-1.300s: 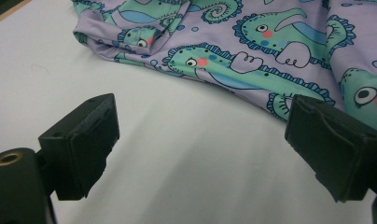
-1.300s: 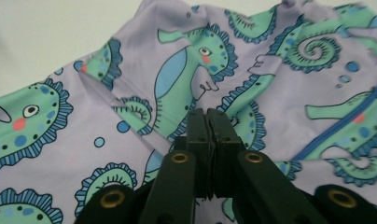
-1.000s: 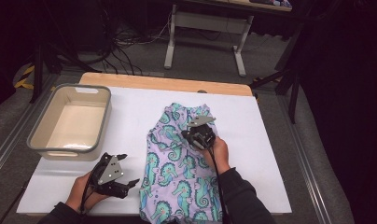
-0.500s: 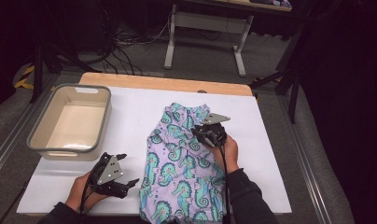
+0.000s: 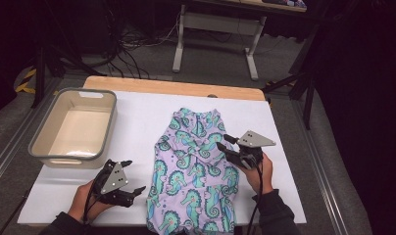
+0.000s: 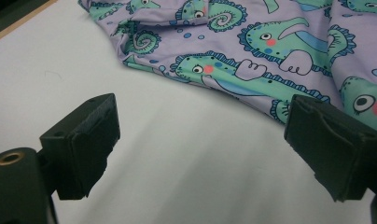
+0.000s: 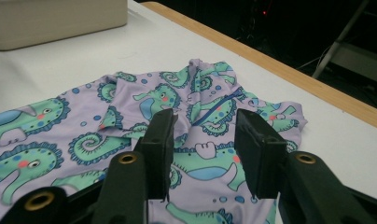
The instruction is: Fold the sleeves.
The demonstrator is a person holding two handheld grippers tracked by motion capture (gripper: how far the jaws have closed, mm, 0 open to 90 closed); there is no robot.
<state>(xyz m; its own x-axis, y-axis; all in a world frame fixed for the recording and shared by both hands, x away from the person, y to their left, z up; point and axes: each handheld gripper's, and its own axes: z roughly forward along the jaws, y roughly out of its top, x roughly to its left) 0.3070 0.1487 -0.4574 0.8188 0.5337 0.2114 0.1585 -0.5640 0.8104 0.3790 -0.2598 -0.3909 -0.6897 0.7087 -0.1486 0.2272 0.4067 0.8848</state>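
Observation:
A lilac garment printed with teal seahorses [image 5: 196,171] lies spread lengthwise on the white table [image 5: 137,112], with a short blue zip near its far end. My right gripper [image 5: 224,143] hovers over the garment's right side, pointing left. In the right gripper view its jaws [image 7: 205,116] stand apart above the cloth [image 7: 84,130] with nothing between them. My left gripper [image 5: 134,176] rests near the table's front edge, just left of the garment. Its jaws [image 6: 203,107] are wide open over bare table, and the garment's hem [image 6: 252,42] lies just beyond them.
A grey empty bin [image 5: 39,147] stands at the table's left side and also appears far off as the bin [image 7: 56,18] in the right gripper view. A wooden strip [image 5: 176,88] edges the far side. Floor cables and a stand's legs lie beyond.
My right gripper has drifted to the right, from over the garment's middle toward its right edge. The left gripper and the garment have stayed put.

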